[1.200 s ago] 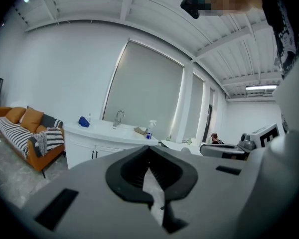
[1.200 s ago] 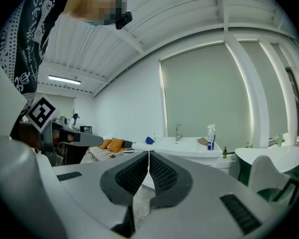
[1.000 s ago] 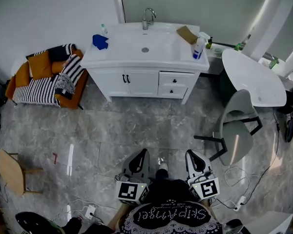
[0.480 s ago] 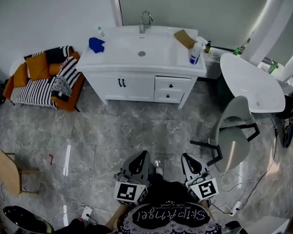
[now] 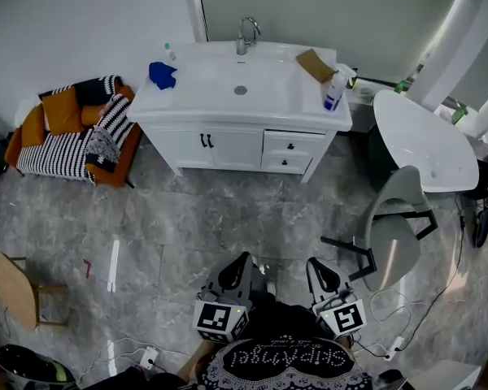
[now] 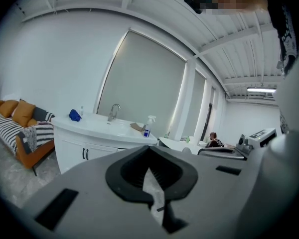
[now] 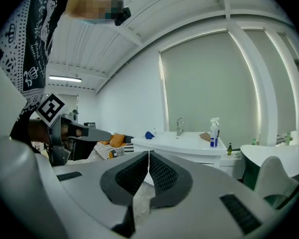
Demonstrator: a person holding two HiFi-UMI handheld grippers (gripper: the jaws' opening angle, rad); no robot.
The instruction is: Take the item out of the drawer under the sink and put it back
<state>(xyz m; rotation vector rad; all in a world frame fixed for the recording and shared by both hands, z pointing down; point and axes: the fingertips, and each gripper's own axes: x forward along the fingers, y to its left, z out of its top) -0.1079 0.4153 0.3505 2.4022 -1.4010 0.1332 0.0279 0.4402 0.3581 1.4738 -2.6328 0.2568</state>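
Note:
The white sink cabinet [image 5: 240,96] stands against the far wall, across a stretch of grey floor from me. Two small drawers [image 5: 291,145] with black knobs sit under its right half, both closed. No item from them shows. My left gripper [image 5: 237,260] and right gripper [image 5: 315,263] are held side by side low in the head view, pointing toward the cabinet and far from it. In the left gripper view the left gripper [image 6: 149,148] has its pads meeting at the tips, nothing between. In the right gripper view the right gripper [image 7: 148,154] is shut and empty too.
On the counter lie a blue cloth [image 5: 163,74], a spray bottle [image 5: 333,92] and a brown piece [image 5: 315,63]. A striped sofa [image 5: 73,132] is left of the cabinet. A grey chair [image 5: 394,226] and round white table [image 5: 427,140] stand right. Cables [image 5: 407,331] trail near my feet.
The head view has shifted slightly, so the cabinet sits a little lower and more to the right. Both grippers stay shut and empty, close together at the bottom.

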